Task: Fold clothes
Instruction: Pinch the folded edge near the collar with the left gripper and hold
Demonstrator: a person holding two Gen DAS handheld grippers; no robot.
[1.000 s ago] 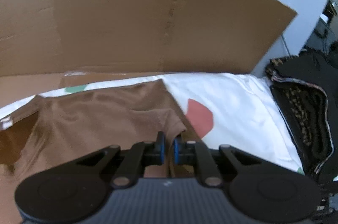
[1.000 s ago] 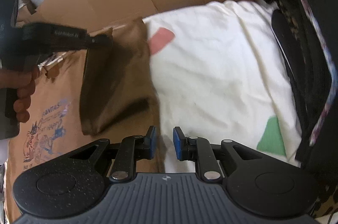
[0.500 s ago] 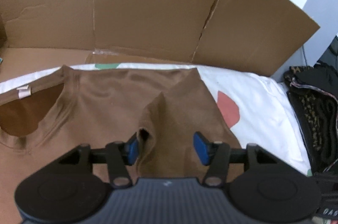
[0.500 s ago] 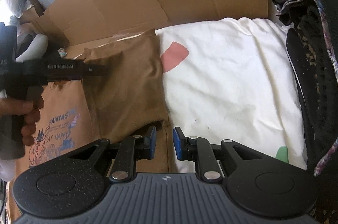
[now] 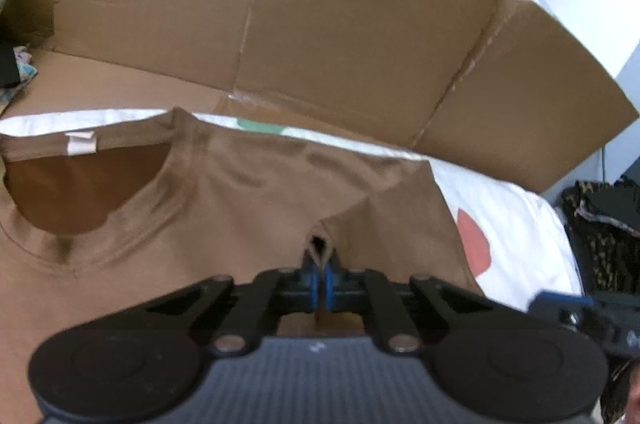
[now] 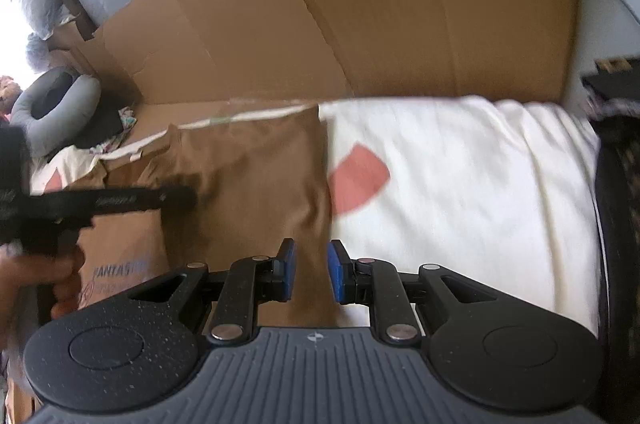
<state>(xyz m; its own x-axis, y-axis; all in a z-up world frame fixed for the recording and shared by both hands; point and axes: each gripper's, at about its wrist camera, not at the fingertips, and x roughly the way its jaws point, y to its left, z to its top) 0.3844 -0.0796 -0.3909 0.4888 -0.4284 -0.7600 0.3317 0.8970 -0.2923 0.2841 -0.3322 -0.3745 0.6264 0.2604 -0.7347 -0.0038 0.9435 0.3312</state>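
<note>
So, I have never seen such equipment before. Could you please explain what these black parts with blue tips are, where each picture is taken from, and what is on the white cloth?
There is no robot here. A person holds a hand-held gripper in each hand, and each one carries a camera that looks forward along its two blue-tipped fingers, so each picture shows one gripper from behind.

In the left camera's picture, the left gripper has just closed and pinches a raised fold of the brown T-shirt.

In the right camera's picture, the right gripper has a gap between its pads and holds nothing; the shirt's edge lies below it. At the left of that picture you see the person's hand with the other gripper.

The shirt lies on a white sheet with coloured patches, cardboard stands behind, and dark clothes lie at the right.
</note>
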